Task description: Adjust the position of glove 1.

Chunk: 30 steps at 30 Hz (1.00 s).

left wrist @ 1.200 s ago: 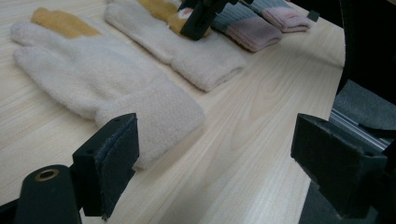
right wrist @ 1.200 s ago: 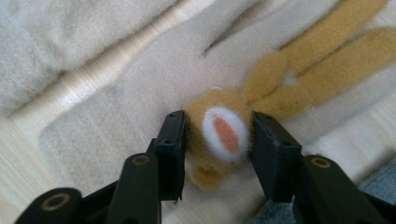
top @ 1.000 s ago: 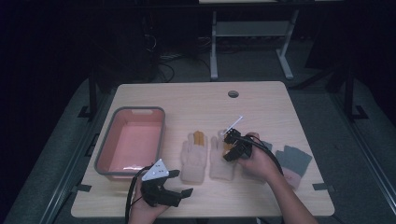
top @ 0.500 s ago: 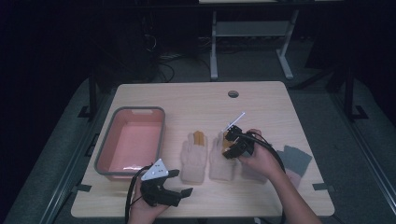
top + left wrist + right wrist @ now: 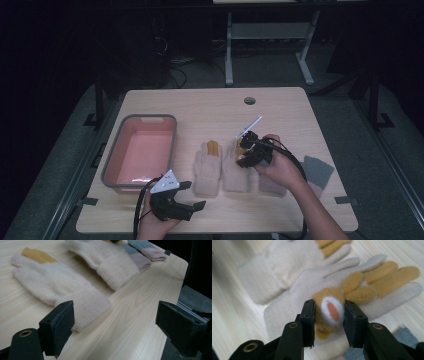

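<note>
Right gripper (image 5: 329, 312) lifted slightly since before, pinching a tan plush piece with white-and-orange patch on the right cream glove (image 5: 362, 287), mid-counter (image 5: 280, 105), left gripper (image 5: 115, 327) spread, near left glove (image 5: 57, 287)

Left gripper (image 5: 192, 196) fingers spread wide, right gripper (image 5: 329, 315) fingers clamped.

You have nothing to read here: no lettering, label, brand mark, number or sign can be made out on anything in these views.
</note>
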Motion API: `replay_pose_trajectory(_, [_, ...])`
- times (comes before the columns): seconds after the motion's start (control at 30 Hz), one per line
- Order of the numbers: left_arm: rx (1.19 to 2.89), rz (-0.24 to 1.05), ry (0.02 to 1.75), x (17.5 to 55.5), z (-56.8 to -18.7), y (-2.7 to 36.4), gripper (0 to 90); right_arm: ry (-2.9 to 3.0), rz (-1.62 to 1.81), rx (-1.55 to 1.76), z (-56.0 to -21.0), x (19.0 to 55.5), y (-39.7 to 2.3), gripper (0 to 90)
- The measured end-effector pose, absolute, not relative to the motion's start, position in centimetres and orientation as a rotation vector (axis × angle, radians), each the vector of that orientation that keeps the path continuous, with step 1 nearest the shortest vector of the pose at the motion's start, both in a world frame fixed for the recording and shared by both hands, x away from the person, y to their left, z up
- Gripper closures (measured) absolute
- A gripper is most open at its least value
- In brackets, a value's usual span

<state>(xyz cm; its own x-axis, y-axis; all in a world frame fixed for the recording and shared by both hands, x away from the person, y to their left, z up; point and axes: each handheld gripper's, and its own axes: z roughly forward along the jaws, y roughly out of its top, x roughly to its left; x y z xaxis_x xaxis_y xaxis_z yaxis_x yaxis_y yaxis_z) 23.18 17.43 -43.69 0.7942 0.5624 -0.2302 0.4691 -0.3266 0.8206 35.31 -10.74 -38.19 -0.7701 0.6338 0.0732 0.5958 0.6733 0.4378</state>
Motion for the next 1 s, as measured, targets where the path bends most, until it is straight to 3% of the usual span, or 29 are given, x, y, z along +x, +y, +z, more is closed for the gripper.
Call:
replay_pose_trajectory(0.57, [1.97, 0.129, 0.775, 23.1, -43.6, 17.4, 15.5, 2.82, 0.757, 0.904, -35.8, 34.9, -7.6, 63.8])
replay_pose_trajectory(1.0, [1.96, 0.123, 0.781, 23.1, -43.5, 17.6, 15.4, 2.878, 0.778, 0.827, -36.8, 35.8, -3.1, 63.7])
